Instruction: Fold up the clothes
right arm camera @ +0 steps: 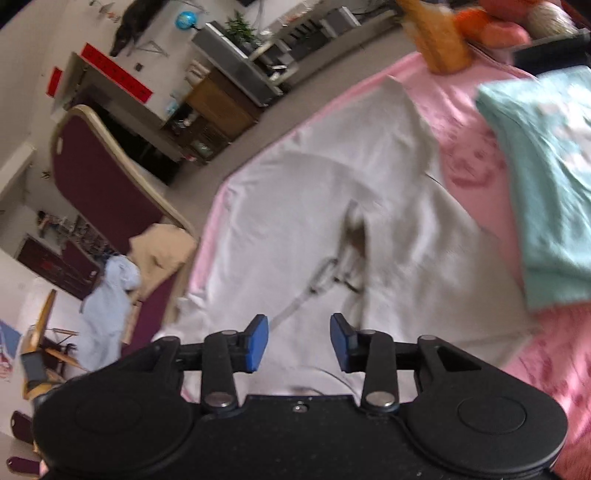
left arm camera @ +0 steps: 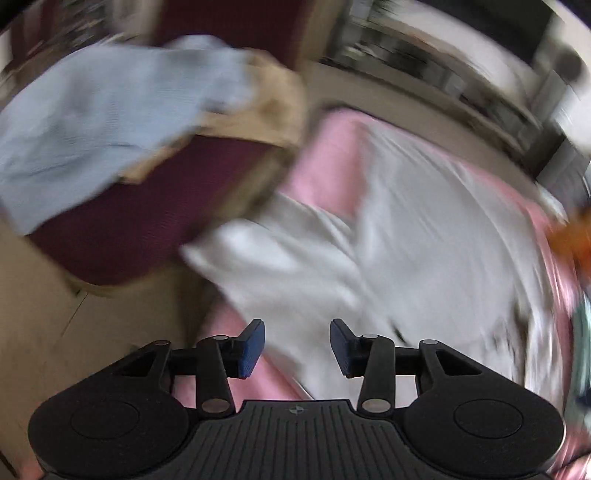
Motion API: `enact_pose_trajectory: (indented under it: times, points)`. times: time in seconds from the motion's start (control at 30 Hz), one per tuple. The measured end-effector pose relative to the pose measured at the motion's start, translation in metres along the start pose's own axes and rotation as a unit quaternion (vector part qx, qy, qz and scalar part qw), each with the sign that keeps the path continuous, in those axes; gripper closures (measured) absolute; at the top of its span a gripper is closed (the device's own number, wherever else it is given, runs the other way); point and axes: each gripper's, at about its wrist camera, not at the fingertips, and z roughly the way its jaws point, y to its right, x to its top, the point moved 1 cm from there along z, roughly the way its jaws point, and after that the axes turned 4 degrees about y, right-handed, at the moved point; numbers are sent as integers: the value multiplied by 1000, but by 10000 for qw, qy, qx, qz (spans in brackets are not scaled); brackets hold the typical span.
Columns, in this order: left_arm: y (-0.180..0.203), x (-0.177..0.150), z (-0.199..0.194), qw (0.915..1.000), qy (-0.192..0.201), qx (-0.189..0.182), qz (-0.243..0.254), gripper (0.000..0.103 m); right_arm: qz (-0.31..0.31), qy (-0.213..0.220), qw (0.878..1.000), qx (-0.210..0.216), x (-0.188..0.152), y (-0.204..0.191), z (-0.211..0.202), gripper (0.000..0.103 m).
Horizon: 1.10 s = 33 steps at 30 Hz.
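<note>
The white garment (right arm camera: 332, 206) lies spread, unfolded, on the pink bed (right arm camera: 469, 147); a teal piece (right arm camera: 546, 184) looks folded. Both grippers (left arm camera: 297, 343) (right arm camera: 299, 341) hover with fingers wide, empty.

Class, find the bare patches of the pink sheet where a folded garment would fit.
Bare pink sheet shows between the white garment and the teal cloth, and below the teal cloth. The far corner is crowded with orange toys.

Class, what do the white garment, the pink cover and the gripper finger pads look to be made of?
White garment: soft matte woven or knit cloth; it creases. Pink cover: printed fabric, possibly towelling. Finger pads: blue, matte, probably rubber or plastic.
</note>
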Motion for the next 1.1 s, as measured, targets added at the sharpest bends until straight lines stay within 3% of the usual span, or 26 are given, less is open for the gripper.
enact_pose_trajectory:
  times: [0.13, 0.27, 0.37, 0.57, 0.6, 0.63, 0.7, 0.83, 0.97, 1.1]
  points:
    - [-41, 28, 18, 9950, -46, 38, -999, 64, -308, 155, 9986, 400, 18, -21, 18, 59]
    - [-60, 25, 47, 9844, -442, 1, -1704, 71, -348, 495, 9963, 610, 19, -17, 33, 59]
    - [-63, 28, 58, 9809, -475, 136, -1882, 70, 113, 387, 9974, 595, 14, -4, 41, 58]
    - [-68, 29, 76, 9750, -504, 440, -2121, 71, -33, 433, 9970, 636, 12, -8, 37, 55]
    - [-70, 30, 77, 9739, -464, 489, -2166, 75, -22, 424, 9970, 653, 12, -8, 37, 55]
    - [-71, 30, 78, 9729, -422, 516, -2216, 88, -5, 405, 9970, 666, 12, -8, 38, 55]
    - [-75, 29, 76, 9709, -329, 439, -2331, 98, 21, 387, 9971, 659, 12, -7, 39, 55]
    - [-70, 30, 64, 9754, -40, 367, -2172, 103, 69, 431, 9970, 639, 11, -6, 37, 54]
    - [-36, 32, 38, 9890, 578, 388, -1304, 103, 79, 526, 9969, 571, 12, -5, 28, 54]
    - [1, 33, 11, 9914, 1188, 395, -393, 103, 61, 699, 9967, 412, 14, -3, 9, 54]
